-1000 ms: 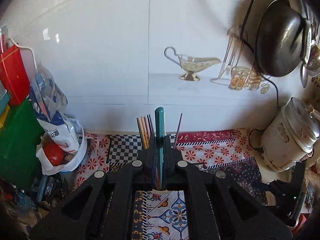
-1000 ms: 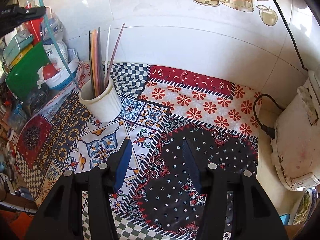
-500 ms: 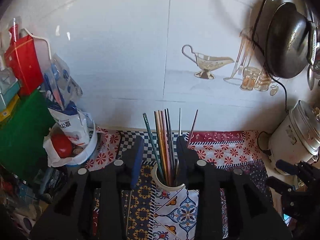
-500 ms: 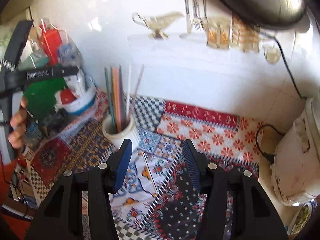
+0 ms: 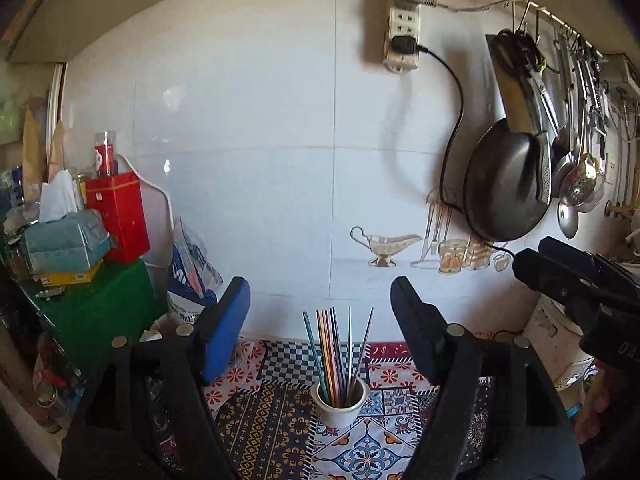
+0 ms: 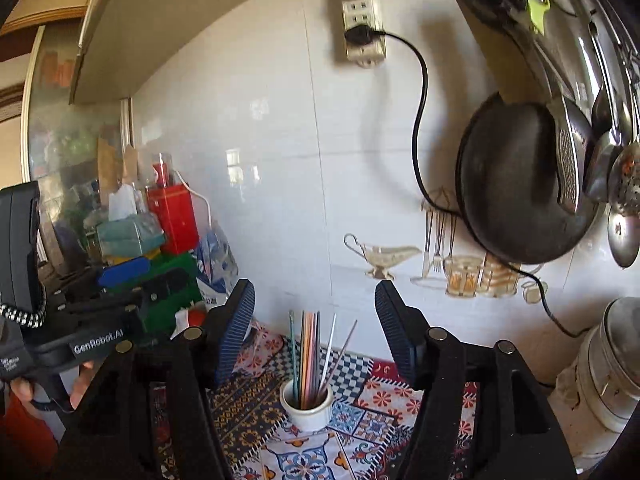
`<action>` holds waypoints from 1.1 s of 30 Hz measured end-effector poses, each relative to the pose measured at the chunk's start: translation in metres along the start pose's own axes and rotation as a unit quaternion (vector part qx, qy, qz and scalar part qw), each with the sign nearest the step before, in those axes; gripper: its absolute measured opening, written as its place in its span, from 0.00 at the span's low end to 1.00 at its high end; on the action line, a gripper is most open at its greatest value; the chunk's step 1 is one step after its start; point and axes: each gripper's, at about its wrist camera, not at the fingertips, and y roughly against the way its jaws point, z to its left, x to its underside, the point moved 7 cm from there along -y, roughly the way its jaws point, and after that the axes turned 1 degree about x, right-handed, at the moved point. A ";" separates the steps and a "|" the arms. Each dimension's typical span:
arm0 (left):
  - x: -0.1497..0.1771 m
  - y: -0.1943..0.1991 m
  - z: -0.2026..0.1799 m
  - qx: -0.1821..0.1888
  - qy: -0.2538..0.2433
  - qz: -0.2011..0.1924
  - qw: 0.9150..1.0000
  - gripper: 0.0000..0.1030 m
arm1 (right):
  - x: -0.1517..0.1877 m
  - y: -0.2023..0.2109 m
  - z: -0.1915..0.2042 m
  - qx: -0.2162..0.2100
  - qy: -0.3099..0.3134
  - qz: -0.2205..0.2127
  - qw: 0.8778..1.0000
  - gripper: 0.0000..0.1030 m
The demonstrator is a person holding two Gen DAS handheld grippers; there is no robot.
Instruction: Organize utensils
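Note:
A small white ceramic cup [image 5: 340, 404] stands on the patterned cloth [image 5: 276, 432] near the tiled wall. It holds several thin coloured chopsticks [image 5: 334, 356] standing upright. The cup also shows in the right wrist view [image 6: 306, 406] with the chopsticks [image 6: 310, 356]. My left gripper [image 5: 320, 324] is open and empty, held back from and above the cup. My right gripper [image 6: 316, 328] is open and empty, also back from the cup. The left gripper's body shows at the left of the right wrist view [image 6: 120, 284]; the right gripper's body shows at the right of the left wrist view [image 5: 576, 284].
Boxes, a red tin [image 5: 118, 216] and a green container [image 5: 100, 308] crowd the left side. A black pan [image 5: 506, 184] and ladles [image 5: 580, 184] hang on the wall at right. A pale rice cooker [image 6: 608, 364] stands at the right, its cord running up to a wall socket [image 5: 404, 36].
The left gripper let go of a teal chopstick into the cup and opened. Both grippers have pulled back and risen, so the cup now looks smaller and farther.

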 end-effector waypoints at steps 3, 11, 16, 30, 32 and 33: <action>-0.004 0.019 -0.002 -0.008 0.001 -0.022 1.000 0.85 | -0.009 0.014 0.008 0.012 0.005 -0.029 1.000 0.71; 0.006 0.035 0.009 -0.028 0.028 -0.024 0.999 0.98 | -0.009 0.032 0.005 0.061 0.006 -0.055 0.997 1.00; 0.011 0.028 0.012 -0.019 0.052 -0.009 0.998 0.98 | -0.002 0.039 -0.001 0.082 0.003 -0.047 0.995 1.00; 0.010 0.030 0.010 -0.014 0.055 -0.008 0.998 0.98 | -0.001 0.047 -0.003 0.092 0.006 -0.043 0.995 1.00; 0.010 0.031 0.011 -0.015 0.057 -0.008 0.998 0.98 | -0.001 0.046 -0.002 0.092 0.005 -0.041 0.995 1.00; 0.010 0.031 0.011 -0.014 0.059 -0.007 0.998 0.98 | 0.000 0.046 -0.002 0.091 0.006 -0.040 0.995 1.00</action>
